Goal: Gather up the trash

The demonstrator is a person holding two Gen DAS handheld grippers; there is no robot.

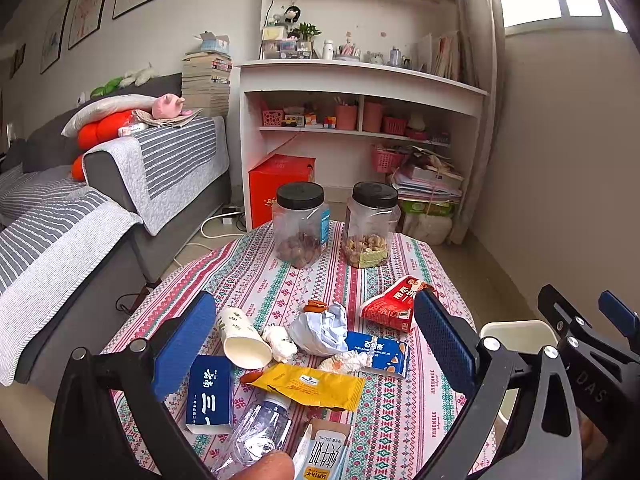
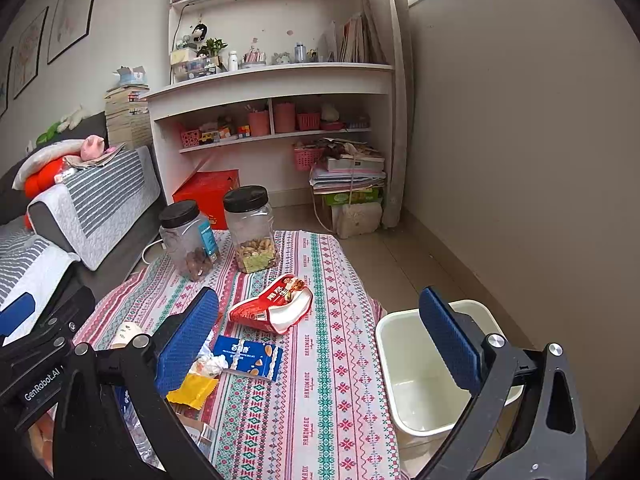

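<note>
Trash lies on a patterned tablecloth (image 1: 384, 412): a tipped paper cup (image 1: 244, 340), crumpled white paper (image 1: 320, 330), a yellow wrapper (image 1: 312, 388), a blue snack packet (image 1: 380, 352), a red snack bag (image 1: 390, 304), a dark blue box (image 1: 210, 394), a clear plastic bottle (image 1: 260, 432) and a small milk carton (image 1: 320, 456). My left gripper (image 1: 316, 344) is open above this pile, holding nothing. My right gripper (image 2: 320, 336) is open and empty above the table's right edge, beside the red snack bag (image 2: 272, 304). A cream bin (image 2: 412, 380) stands on the floor, empty.
Two black-lidded jars with nuts (image 1: 300, 224) (image 1: 370, 224) stand at the table's far end. A grey sofa (image 1: 120, 200) runs along the left. White shelves (image 1: 360, 80), a red box (image 1: 276, 184) and stacked papers (image 1: 428, 184) are behind. The right gripper shows at the edge of the left wrist view (image 1: 592, 332).
</note>
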